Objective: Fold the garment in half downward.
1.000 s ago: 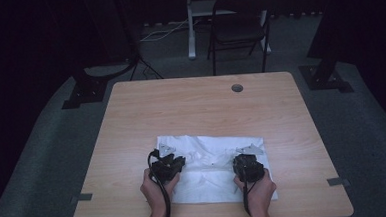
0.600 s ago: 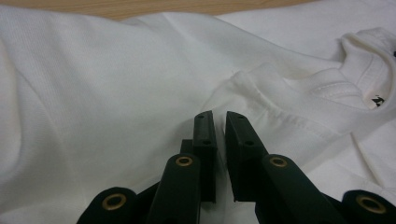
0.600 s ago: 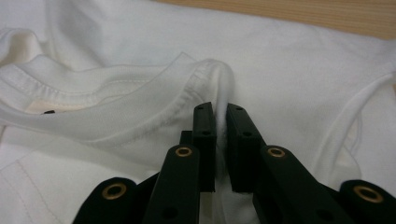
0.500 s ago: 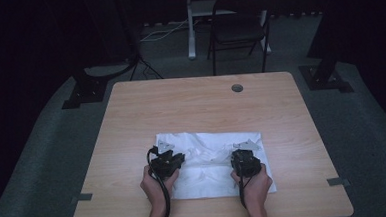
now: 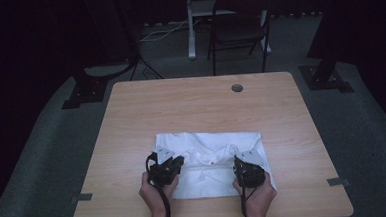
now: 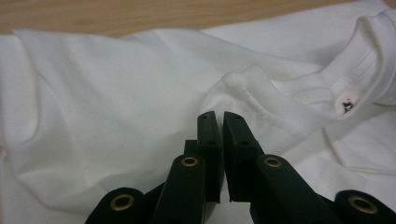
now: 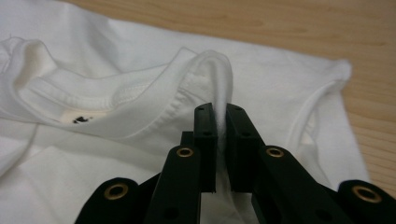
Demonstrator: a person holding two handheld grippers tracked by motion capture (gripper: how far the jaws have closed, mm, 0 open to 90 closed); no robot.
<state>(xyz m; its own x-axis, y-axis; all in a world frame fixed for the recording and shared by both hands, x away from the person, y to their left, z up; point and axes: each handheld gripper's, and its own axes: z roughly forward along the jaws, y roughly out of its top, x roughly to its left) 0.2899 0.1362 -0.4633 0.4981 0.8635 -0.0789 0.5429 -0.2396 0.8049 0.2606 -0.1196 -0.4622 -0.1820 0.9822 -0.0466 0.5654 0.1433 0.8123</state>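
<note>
White T-shirt (image 5: pixel 209 162) lies folded flat on the near half of the wooden counter (image 5: pixel 191 103), collar toward the person. Left hand-held gripper (image 5: pixel 170 166) sits on its left part, jaws just closed tight, pinching a fold of fabric beside the collar (image 6: pixel 261 98). Right hand-held gripper (image 5: pixel 248 166), on the shirt's right part, clamps a raised fold of the collar rib between nearly shut jaws

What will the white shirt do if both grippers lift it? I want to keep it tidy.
The white shirt will likely sag and drape: it is thin, creased fabric. The right gripper pinches a fold near the collar, so it will probably bunch there. It looks light and unlikely to slip.
</note>
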